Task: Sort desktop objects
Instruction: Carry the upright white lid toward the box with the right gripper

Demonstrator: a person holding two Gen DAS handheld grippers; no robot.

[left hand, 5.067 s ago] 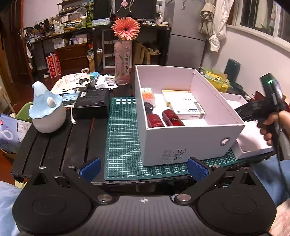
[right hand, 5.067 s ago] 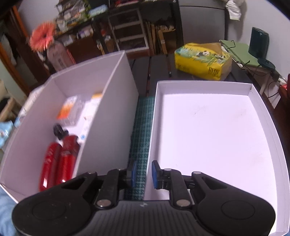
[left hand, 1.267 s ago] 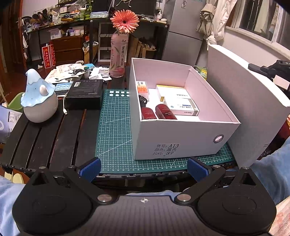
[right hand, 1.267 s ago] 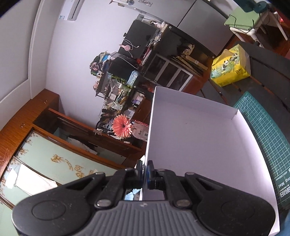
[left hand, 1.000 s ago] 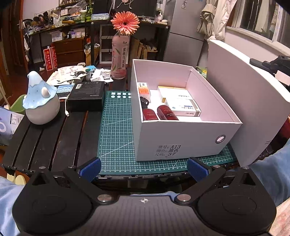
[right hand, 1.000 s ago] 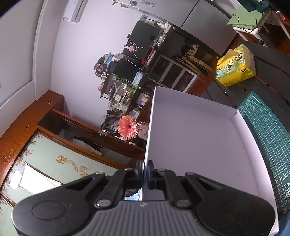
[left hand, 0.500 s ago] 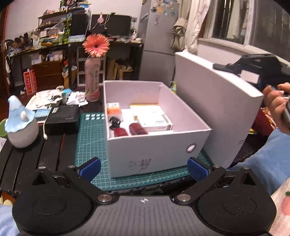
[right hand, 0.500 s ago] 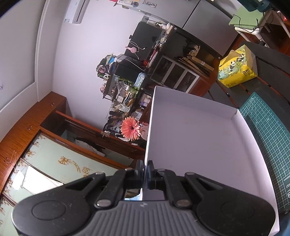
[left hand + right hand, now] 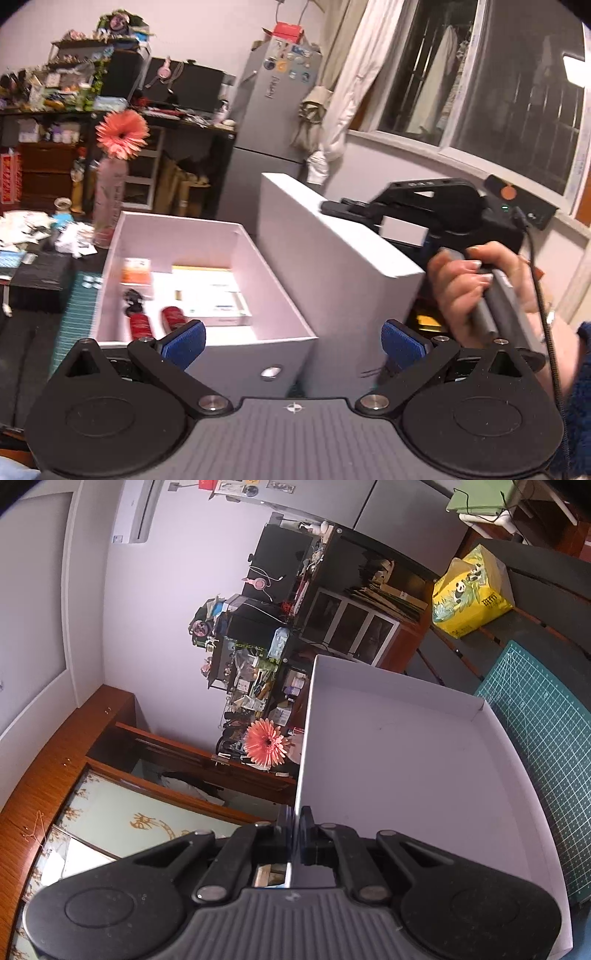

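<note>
A white open box stands on the green cutting mat; inside lie two red bottles, an orange packet and white cartons. The white box lid stands on edge just right of the box, tilted. My right gripper is shut on the lid's rim; in the left wrist view it shows with the hand. My left gripper is open and empty, in front of the box and lid.
A pink flower in a bottle, a black box and papers lie left of the mat. A yellow tissue pack sits at the table's far side. Shelves and a fridge stand behind.
The lid has gone from lying flat on the table to held on edge in my right gripper. My left gripper has risen and turned right, closer to the box and lid.
</note>
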